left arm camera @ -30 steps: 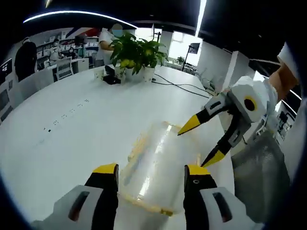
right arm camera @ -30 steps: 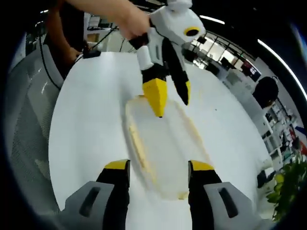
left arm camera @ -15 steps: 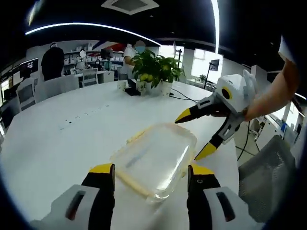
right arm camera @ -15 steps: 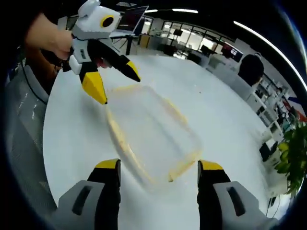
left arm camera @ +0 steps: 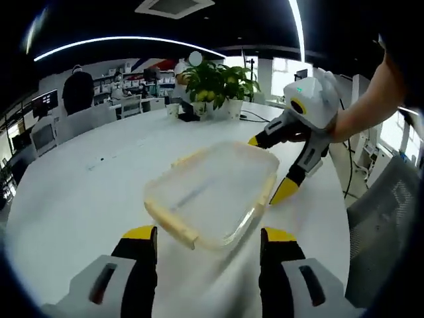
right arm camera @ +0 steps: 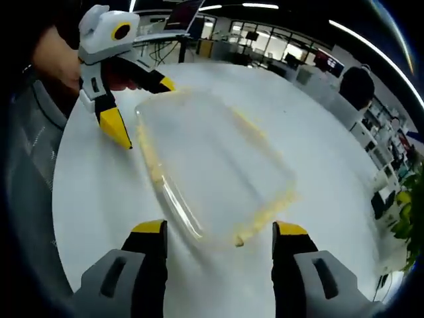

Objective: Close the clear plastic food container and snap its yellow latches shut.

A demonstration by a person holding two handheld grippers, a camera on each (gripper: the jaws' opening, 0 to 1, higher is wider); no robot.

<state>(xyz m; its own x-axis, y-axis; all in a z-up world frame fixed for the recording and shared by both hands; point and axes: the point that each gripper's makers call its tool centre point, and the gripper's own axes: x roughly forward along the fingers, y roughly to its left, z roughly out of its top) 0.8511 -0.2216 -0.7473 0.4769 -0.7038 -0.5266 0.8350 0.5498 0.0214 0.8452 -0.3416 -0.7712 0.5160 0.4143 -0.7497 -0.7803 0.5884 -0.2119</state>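
Clear food container on a wide white desk, a gripper at each end of it.

The white desk (left arm camera: 79,192) spreads across both views, and the clear plastic container (left arm camera: 209,192) lies on it, its lid down and yellow latches (left arm camera: 171,227) along the edges. In the left gripper view the left gripper (left arm camera: 209,242) has its jaws spread wide with nothing between them, just short of the container's near end. The right gripper (left arm camera: 270,169), held by a person's hand, sits at the far end with its jaws parted, one yellow tip on each side of the container's corner; whether they touch it I cannot tell. In the right gripper view the left gripper (right arm camera: 139,106) reaches in at the container's far corner. Potted plants (left arm camera: 215,83) stand at the desk's far edge.
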